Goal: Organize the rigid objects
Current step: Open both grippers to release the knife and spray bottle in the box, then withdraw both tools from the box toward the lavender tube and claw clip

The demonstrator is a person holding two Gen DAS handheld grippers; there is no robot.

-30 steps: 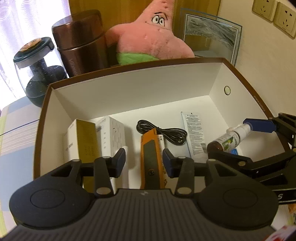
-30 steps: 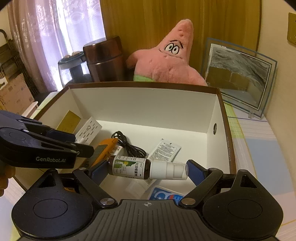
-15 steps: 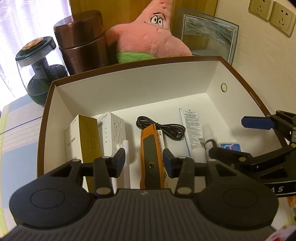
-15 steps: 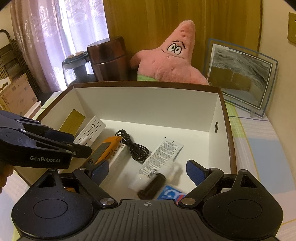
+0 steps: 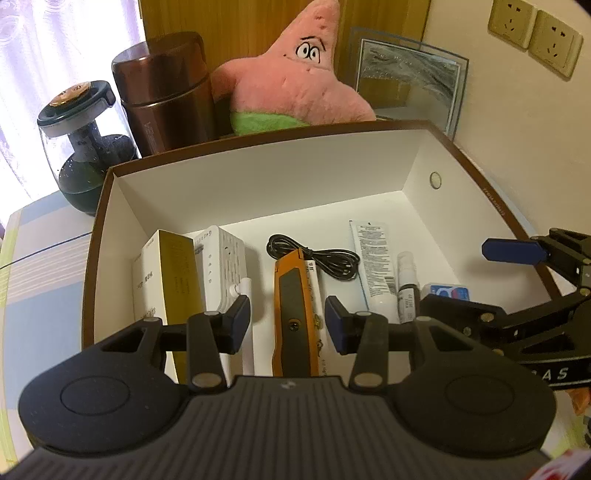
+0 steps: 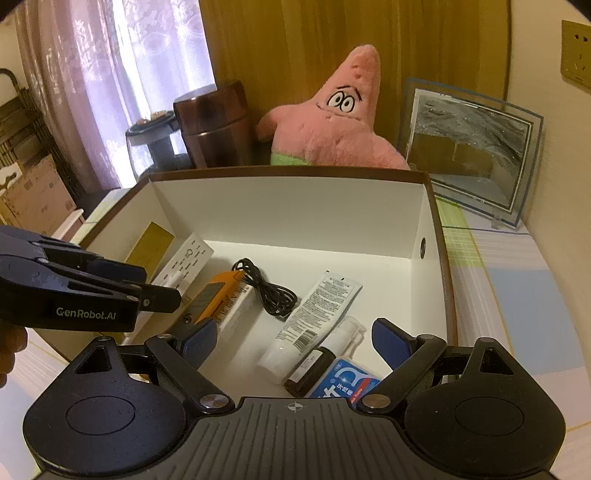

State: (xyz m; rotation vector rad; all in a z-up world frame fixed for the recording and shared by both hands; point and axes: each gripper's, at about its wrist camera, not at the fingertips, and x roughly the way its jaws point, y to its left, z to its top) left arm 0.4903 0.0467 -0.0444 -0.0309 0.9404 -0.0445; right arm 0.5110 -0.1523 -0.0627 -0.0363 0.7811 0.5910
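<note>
A brown box with white inside holds a gold-and-white carton, a white adapter, an orange utility knife, a black cable, a white tube, a brown spray bottle and a blue-and-white pack. My left gripper is open and empty above the knife. My right gripper is open and empty above the bottle and tube.
Behind the box stand a pink star plush, a brown flask, a glass jar with a dark lid and a framed picture. Wall sockets are at the upper right. The box sits on a checked cloth.
My right gripper opened and let the spray bottle drop; it now lies in the box beside the tube. Both grippers have pulled back and up a little.
</note>
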